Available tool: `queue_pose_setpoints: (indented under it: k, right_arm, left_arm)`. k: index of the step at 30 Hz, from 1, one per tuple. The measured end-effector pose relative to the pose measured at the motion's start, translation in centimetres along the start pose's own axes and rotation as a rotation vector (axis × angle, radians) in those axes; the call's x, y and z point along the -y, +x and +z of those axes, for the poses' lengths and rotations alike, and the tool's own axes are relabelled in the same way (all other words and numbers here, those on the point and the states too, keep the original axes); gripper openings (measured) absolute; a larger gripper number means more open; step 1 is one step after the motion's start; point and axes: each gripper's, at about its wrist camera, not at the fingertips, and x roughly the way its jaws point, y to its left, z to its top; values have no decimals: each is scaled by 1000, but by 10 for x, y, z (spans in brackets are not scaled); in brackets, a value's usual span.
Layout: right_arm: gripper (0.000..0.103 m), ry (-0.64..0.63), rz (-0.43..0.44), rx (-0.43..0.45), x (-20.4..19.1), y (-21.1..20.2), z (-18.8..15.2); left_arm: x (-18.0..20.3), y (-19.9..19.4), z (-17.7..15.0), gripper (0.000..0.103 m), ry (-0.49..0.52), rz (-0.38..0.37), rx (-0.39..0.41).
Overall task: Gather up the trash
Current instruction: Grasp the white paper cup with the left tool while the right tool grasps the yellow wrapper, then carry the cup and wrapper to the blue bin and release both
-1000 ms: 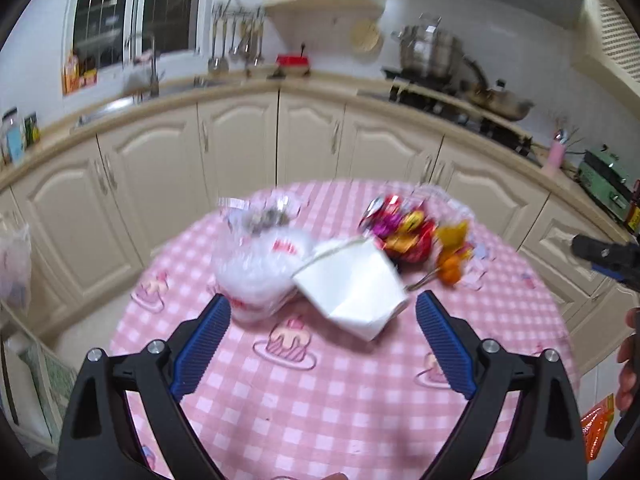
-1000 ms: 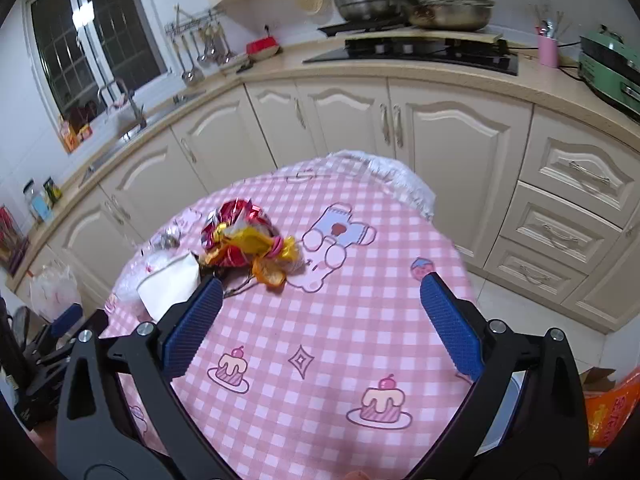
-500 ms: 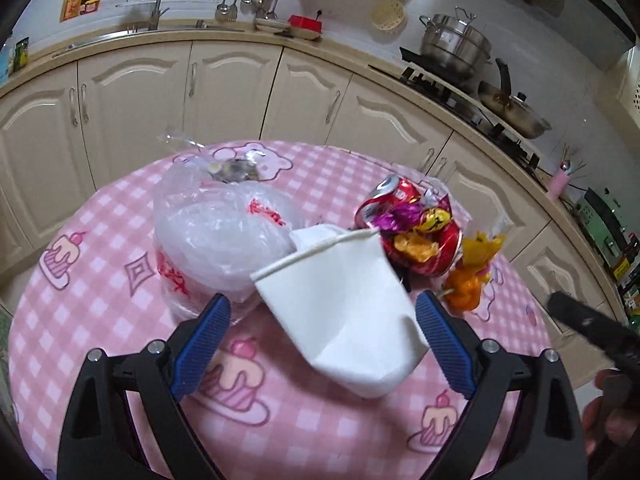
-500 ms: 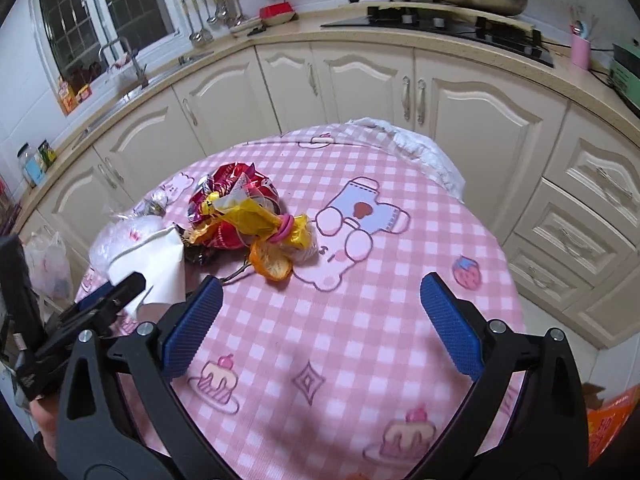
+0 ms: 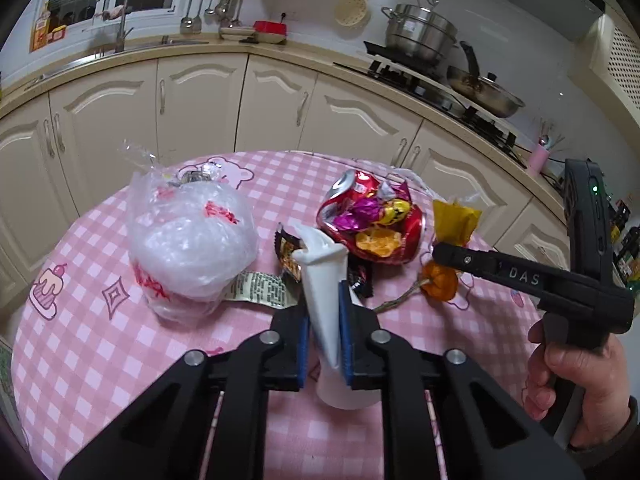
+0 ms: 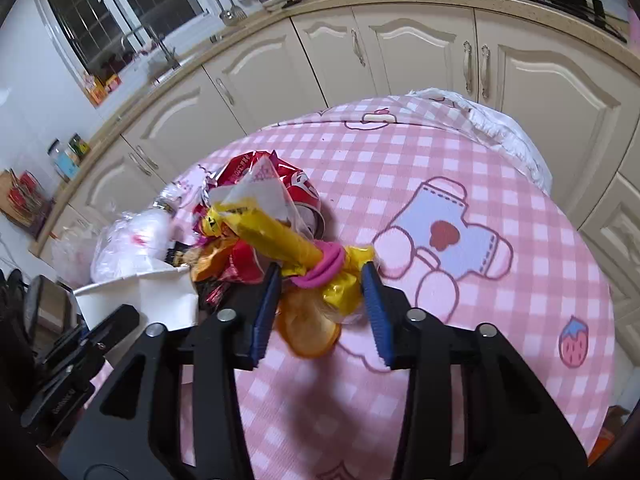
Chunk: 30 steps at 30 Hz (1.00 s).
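My left gripper [image 5: 323,300] is shut on a squashed white paper cup [image 5: 325,280] that stands on the pink checked table [image 5: 120,360]. Beyond it lies a crushed red can [image 5: 372,220] topped with candy wrappers and orange peel. My right gripper [image 6: 320,296] is partly closed around a yellow wrapper tied with a pink band [image 6: 320,264] and orange peel [image 6: 308,332]; its pads are near but I cannot see firm contact. The white cup [image 6: 136,296] also shows at the left of the right wrist view.
A crumpled clear plastic bag with red print [image 5: 188,240] lies left of the cup, with a printed label strip [image 5: 260,288] beside it. Cream kitchen cabinets [image 5: 200,100] ring the table. The right gripper's body [image 5: 520,280] and hand show at right.
My left gripper closed on the white cup and squashed it flat. My right gripper moved in over the yellow wrapper and peel and narrowed around them.
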Motion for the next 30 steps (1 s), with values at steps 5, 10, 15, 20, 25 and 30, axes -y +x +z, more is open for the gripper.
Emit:
queue_pose_setpoints:
  k: [5, 10, 15, 20, 25, 30]
  right_arm:
    - [36, 45, 32, 50, 9, -30, -10]
    - [36, 67, 23, 82, 13, -55, -21]
    - [36, 76, 24, 123, 15, -87, -35]
    - [36, 78, 10, 183, 20, -127, -46]
    - [36, 100, -21, 251, 38, -173, -62]
    - [36, 181, -118, 313, 85, -228, -92]
  left_arm:
    - [8, -14, -7, 10, 41, -24, 13]
    - [13, -18, -17, 11, 71, -49, -3]
    - [18, -39, -20, 9, 85, -80, 51]
    - [35, -62, -18, 9, 107, -116, 85]
    - [78, -89, -14, 9, 178, -205, 130]
    - [142, -99, -14, 10, 279, -311, 138]
